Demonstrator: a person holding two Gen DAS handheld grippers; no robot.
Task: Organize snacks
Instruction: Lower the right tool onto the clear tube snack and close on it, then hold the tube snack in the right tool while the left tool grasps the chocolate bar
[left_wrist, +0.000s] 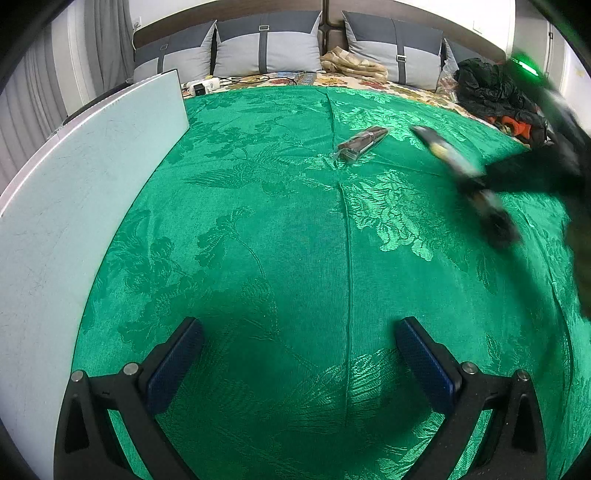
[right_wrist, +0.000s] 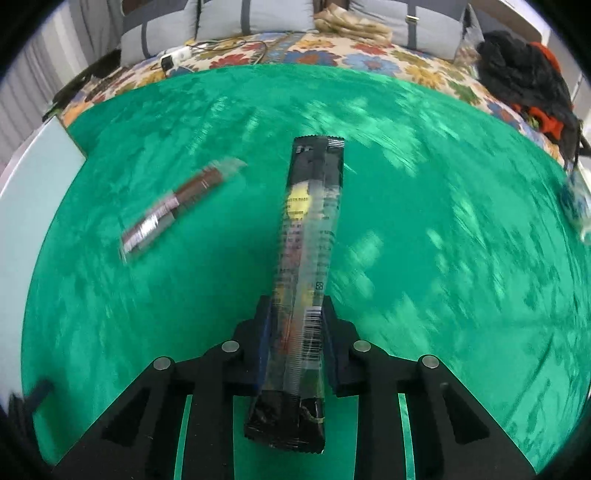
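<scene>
Right wrist view is motion-smeared: the green cloth pattern is streaks, and the print on the held packet is unreadable apart from a barcode and a yellow patch. In the left wrist view the right tongs are a dark blur at the right edge, with the hand behind them not resolvable. A pale packet at the far right rim of the right view is cut off and too blurred to identify. Snack count: two clear ones. First, a long black snack stick packet clamped between the pads of the right tongs, jaws narrow and pressed on its lower part, with the crimped tail hanging back toward the camera and the rest projecting forward above the cloth. Second, a brown snack bar in clear wrap lying flat on the cloth, ahead and left of the right tongs, well ahead and slightly right of the left tongs. Left tongs are wide open, nothing between the blue pads, pitched steeply down over the cloth. Right tongs also point steeply down. A white panel sits left of the left tongs, partly cut by the frame. Far beyond the cloth: three grey cushions fully visible, a fourth cut off, a white power strip, a dark clothing pile.
</scene>
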